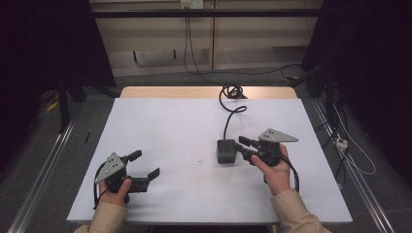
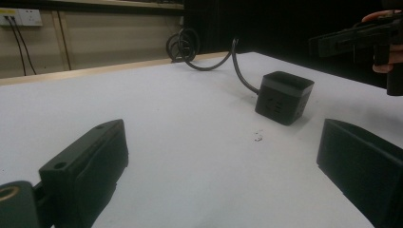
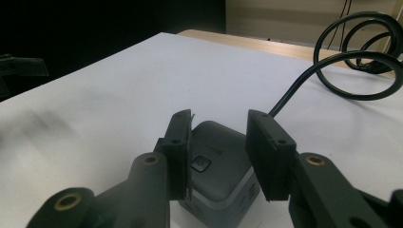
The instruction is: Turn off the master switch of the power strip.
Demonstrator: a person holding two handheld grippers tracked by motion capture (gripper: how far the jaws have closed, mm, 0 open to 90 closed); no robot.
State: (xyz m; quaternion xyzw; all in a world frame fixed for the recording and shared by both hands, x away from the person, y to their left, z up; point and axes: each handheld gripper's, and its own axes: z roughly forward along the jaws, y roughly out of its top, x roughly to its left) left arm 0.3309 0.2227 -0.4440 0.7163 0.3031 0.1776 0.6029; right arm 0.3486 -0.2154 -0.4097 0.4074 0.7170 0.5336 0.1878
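Right gripper point(image 3: 218, 142) part-open astride the dark cube socket point(image 3: 221, 166), pads apparently not yet pressing; left gripper point(image 2: 218, 161) wide apart

In the right gripper view the right tool point(image 3: 219, 152) hides the grey cube's point(image 3: 219, 164) sides; whether its pads touch them cannot be told.

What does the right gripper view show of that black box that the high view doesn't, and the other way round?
The right gripper view alone shows the square button on top of the black cube and the side slots, with the right gripper straddling it. The high view alone shows the left gripper open, apart from the cube, both hands and the whole white table. Both show the cube and its coiled cable.
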